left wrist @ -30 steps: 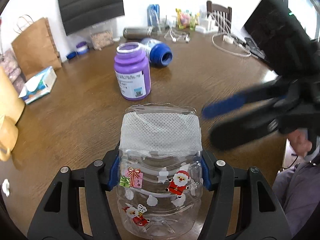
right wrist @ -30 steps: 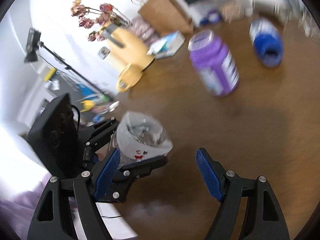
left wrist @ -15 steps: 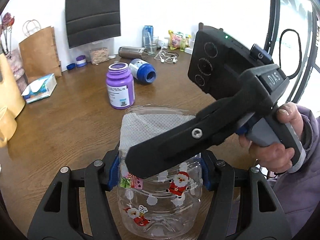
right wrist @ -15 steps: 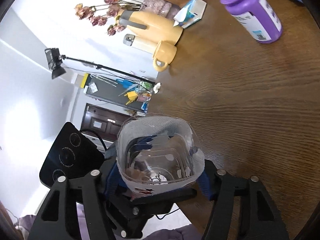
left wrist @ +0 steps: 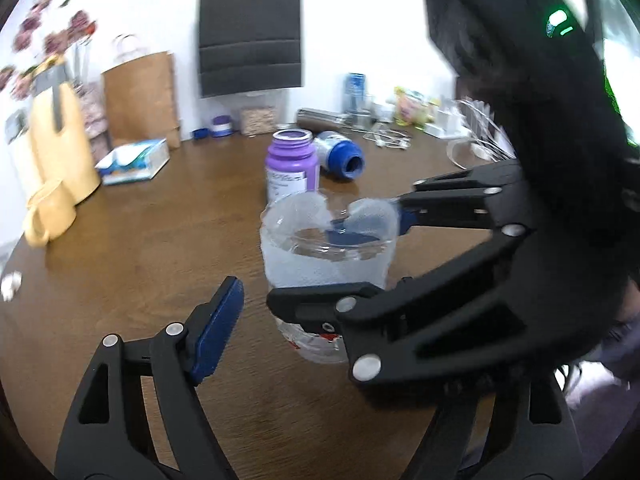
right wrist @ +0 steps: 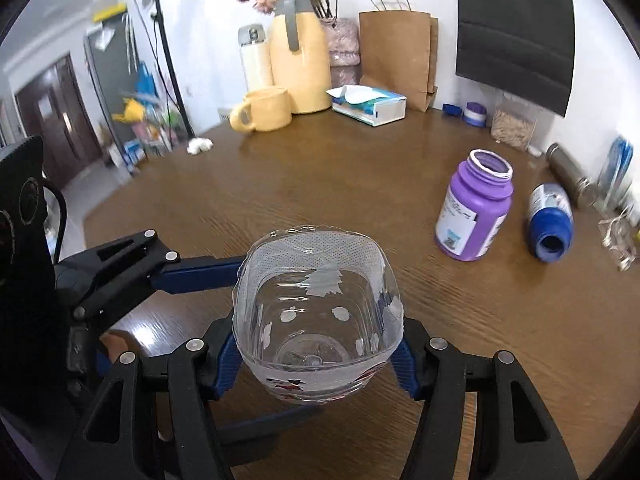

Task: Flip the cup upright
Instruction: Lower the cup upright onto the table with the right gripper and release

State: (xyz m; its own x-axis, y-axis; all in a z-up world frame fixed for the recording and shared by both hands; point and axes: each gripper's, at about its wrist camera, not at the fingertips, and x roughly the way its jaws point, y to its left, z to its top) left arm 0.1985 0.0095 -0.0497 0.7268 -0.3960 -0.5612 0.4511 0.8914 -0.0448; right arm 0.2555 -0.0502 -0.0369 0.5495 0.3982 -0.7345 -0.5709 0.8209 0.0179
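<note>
The cup (right wrist: pixel 318 320) is a clear plastic cup with Santa stickers and a white mesh band near its rim. It stands mouth up above the wooden table (right wrist: pixel 320 184). My right gripper (right wrist: pixel 316 360) is shut on the cup's lower half. In the left wrist view the cup (left wrist: pixel 328 256) is held by the right gripper's black fingers (left wrist: pixel 320 300) from the right. My left gripper (left wrist: pixel 320 320) is open; its blue-padded left finger (left wrist: pixel 216 328) stands apart from the cup, and its right finger is hidden behind the right gripper.
A purple bottle (right wrist: pixel 474 212) stands open and a blue bottle (right wrist: pixel 550 222) lies on its side at the right. A yellow mug (right wrist: pixel 264 109), yellow jug (right wrist: pixel 298 56), tissue box (right wrist: pixel 370 106) and paper bag (right wrist: pixel 394 56) line the far edge.
My left gripper has opened and let go of the cup. My right gripper has closed on the cup and turned it mouth up.
</note>
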